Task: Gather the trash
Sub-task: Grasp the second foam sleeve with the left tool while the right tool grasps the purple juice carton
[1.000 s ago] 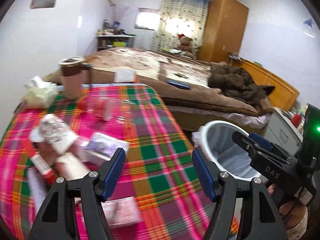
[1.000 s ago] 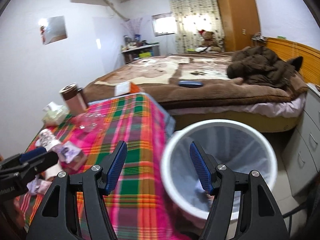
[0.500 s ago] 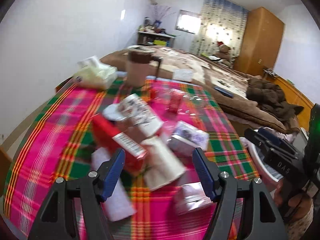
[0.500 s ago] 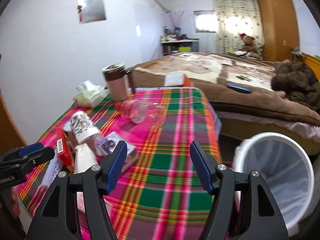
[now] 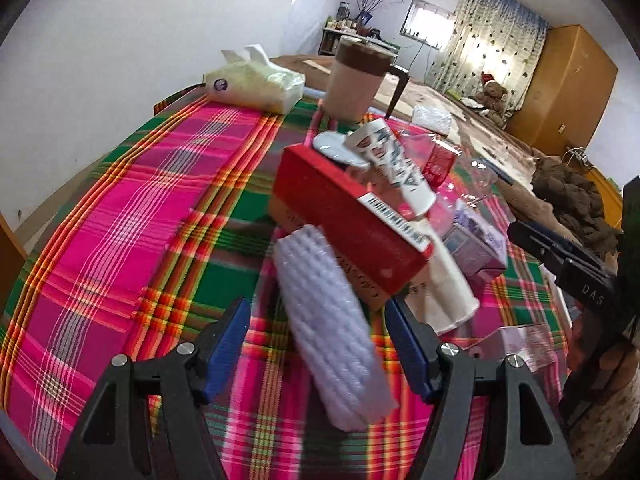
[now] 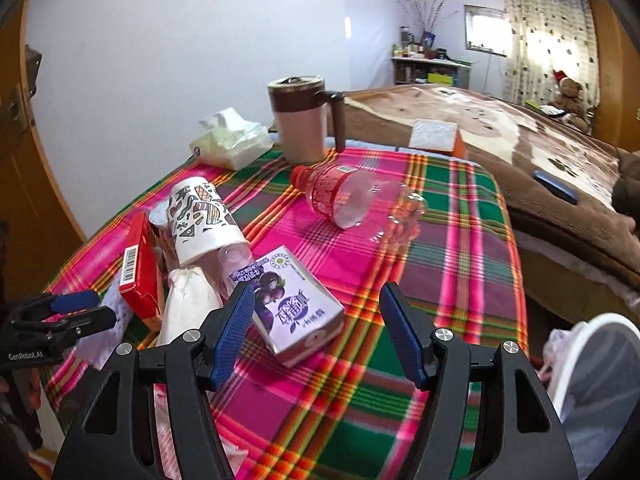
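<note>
Altogether, one red box, two paper cups, one carton.

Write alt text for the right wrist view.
An open gripper hovers over a purple drink carton on a plaid tablecloth, among a paper cup, red box and clear bottle. A white bin stands at right.

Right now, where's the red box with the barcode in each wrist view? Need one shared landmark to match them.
Left wrist: red box sits center frame, just beyond the open left gripper, lying over the white foam sleeve.
Right wrist: same box at the left edge, left of the patterned paper cup.
Shared landmark: brown-lidded jug at the table's far end.
</note>
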Demonstrator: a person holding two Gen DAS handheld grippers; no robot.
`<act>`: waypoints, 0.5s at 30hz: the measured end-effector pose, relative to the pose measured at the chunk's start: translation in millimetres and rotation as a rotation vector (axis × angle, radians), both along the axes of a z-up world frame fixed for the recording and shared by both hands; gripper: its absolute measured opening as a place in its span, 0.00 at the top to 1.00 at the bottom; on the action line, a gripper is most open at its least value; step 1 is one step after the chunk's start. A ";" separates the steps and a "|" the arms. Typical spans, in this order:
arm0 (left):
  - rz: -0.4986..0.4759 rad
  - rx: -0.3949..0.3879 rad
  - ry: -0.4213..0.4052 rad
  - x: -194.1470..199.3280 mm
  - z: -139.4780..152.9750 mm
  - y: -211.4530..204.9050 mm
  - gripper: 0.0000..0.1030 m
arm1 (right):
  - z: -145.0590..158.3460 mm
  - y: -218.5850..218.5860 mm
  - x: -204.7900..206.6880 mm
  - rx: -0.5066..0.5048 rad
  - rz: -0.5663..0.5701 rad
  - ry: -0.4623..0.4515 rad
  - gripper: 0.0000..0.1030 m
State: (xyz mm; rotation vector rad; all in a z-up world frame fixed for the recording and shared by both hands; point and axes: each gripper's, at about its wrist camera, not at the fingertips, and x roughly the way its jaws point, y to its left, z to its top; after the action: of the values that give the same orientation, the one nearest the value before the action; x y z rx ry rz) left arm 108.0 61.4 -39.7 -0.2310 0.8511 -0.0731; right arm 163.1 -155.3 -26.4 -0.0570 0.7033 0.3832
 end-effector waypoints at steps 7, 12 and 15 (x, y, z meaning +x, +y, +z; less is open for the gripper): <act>-0.012 -0.038 0.033 -0.5 -8.6 3.0 0.36 | -4.6 10.9 5.2 -0.010 0.061 0.037 0.35; -0.046 -0.049 0.040 -1.6 -10.2 2.3 0.59 | -11.0 19.1 6.3 -0.046 0.087 0.057 0.35; -0.067 -0.050 0.039 -1.6 -10.1 -1.0 0.62 | -11.1 20.3 4.8 -0.041 0.104 0.062 0.35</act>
State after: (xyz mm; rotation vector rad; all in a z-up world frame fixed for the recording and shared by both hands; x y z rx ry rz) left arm 106.3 60.4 -49.8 -0.2511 0.8966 -0.1527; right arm 167.9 -134.9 -37.5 -0.1210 0.7718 0.4724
